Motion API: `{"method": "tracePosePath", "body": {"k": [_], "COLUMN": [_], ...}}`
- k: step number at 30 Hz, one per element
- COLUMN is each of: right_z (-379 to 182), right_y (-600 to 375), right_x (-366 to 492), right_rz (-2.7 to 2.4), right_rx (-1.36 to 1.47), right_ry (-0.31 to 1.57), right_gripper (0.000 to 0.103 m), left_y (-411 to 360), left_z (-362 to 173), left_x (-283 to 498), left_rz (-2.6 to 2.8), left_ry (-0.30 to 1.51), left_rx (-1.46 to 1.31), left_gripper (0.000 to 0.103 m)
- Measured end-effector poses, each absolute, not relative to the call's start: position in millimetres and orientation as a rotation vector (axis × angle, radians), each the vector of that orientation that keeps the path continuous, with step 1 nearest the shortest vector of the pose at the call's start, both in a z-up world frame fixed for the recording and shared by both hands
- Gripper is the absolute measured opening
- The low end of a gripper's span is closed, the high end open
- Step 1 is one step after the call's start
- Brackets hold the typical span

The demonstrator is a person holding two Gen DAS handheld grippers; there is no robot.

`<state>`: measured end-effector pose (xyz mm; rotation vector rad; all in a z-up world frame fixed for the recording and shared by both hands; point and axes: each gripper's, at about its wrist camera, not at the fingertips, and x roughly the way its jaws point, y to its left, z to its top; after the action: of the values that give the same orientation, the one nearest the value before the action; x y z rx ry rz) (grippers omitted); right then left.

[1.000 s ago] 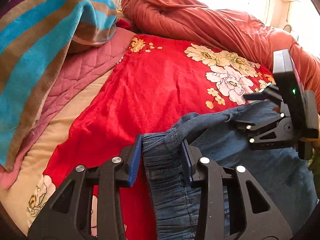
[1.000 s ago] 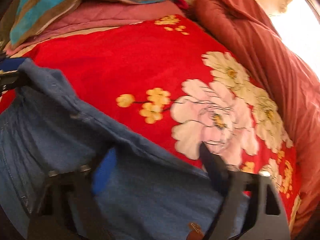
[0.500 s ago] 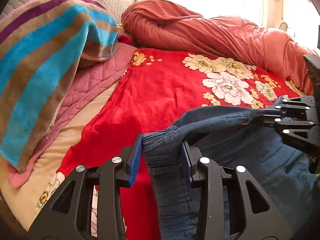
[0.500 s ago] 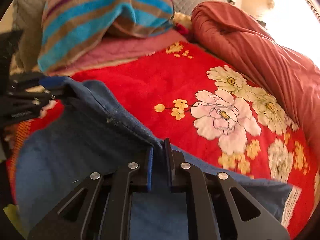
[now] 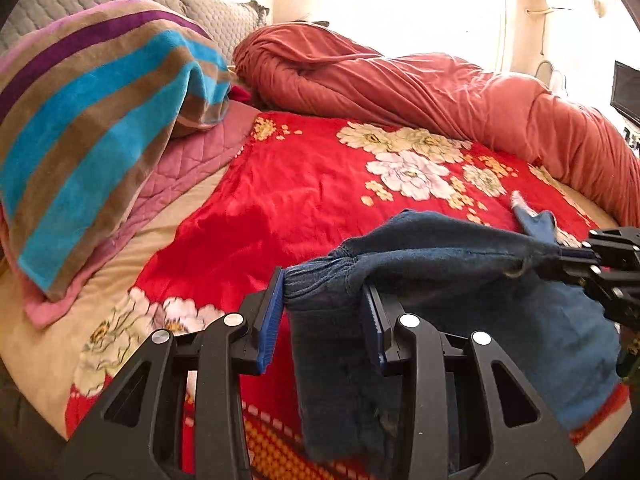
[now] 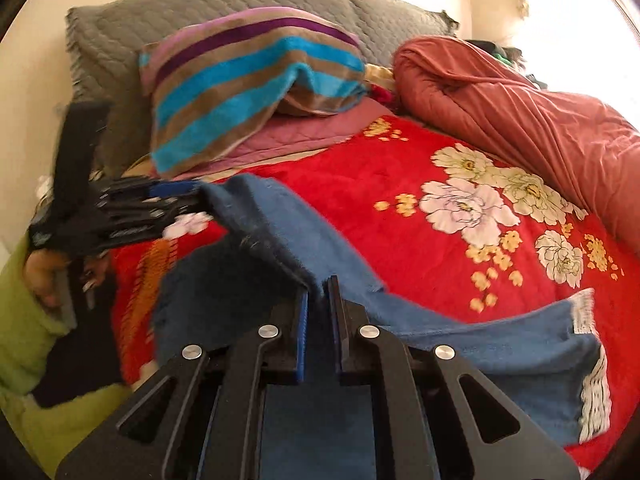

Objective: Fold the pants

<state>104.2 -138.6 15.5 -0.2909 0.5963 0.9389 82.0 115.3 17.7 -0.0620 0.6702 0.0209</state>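
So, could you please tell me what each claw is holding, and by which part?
Both hold the pants. The left claw grips the gathered waistband at one end; the right claw pinches the upper edge further along.

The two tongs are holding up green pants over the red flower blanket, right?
Not quite. The pants are blue denim, not green; the left wrist view shows it. The rest holds: the left tongs and right tongs both grip them above the red flower blanket.
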Motion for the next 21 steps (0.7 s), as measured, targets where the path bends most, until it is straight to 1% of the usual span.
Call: {"method": "tracePosePath", "body": {"k": [8,14,19,21], "right_z": [4,-19,-37,-41], "right_y": [-145,-138,-132,-131], "right_x": [52,24,18,19], "right_rz": [0.999,1.040,1.034,1.030], "right_rx": [-0.310,-0.347,-0.350,-0.339], "right_ry": [0.644,0.695,0.736,0.749], "right_gripper": [0.008,0.008,0.008,0.008], "left_y": [105,104,114,119], "left_z": [10,-4,-17,-18], "left_x": [50,41,37,32], "left_rz": [-0.012,0.002,-0.002,0.000], "left_ry": [0.752,0.829,0.891,0.901], "left_rx": [-0.007,-0.001,-0.058,-0.077], "left_gripper": [0.028,0.028,0.036,0.042]}}
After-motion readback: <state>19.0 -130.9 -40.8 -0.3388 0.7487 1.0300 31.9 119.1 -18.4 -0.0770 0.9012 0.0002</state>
